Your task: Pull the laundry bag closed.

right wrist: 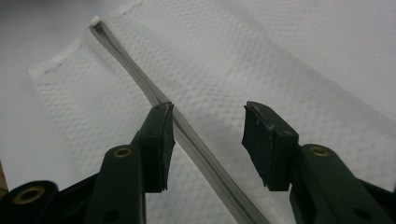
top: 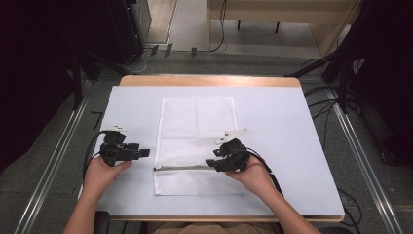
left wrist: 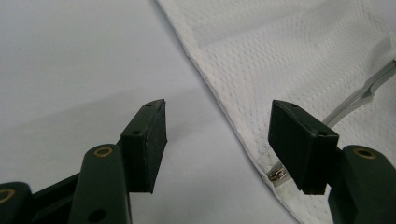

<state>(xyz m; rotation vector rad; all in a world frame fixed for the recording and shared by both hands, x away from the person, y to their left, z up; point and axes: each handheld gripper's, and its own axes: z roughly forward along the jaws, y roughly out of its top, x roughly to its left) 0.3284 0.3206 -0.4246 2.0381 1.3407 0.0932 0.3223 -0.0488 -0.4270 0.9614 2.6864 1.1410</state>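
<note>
A white mesh bag (top: 196,131) lies flat in the middle of the table, with a grey zipper (top: 182,168) running across its near part. My left gripper (top: 144,153) hovers just off the bag's left edge, open, with nothing between its jaws; in the left gripper view (left wrist: 218,140) the bag's edge (left wrist: 243,93) and the metal zipper end (left wrist: 278,176) lie ahead. My right gripper (top: 211,163) stands open over the zipper's right part. In the right gripper view (right wrist: 208,140) the zipper (right wrist: 187,135) runs diagonally past the left jaw.
A pale blue-white cover (top: 282,146) spreads over the wooden table (top: 209,80). Cables trail from both grippers toward the front edge. Dark stands and cables surround the table on the floor, with metal rails (top: 358,146) at either side.
</note>
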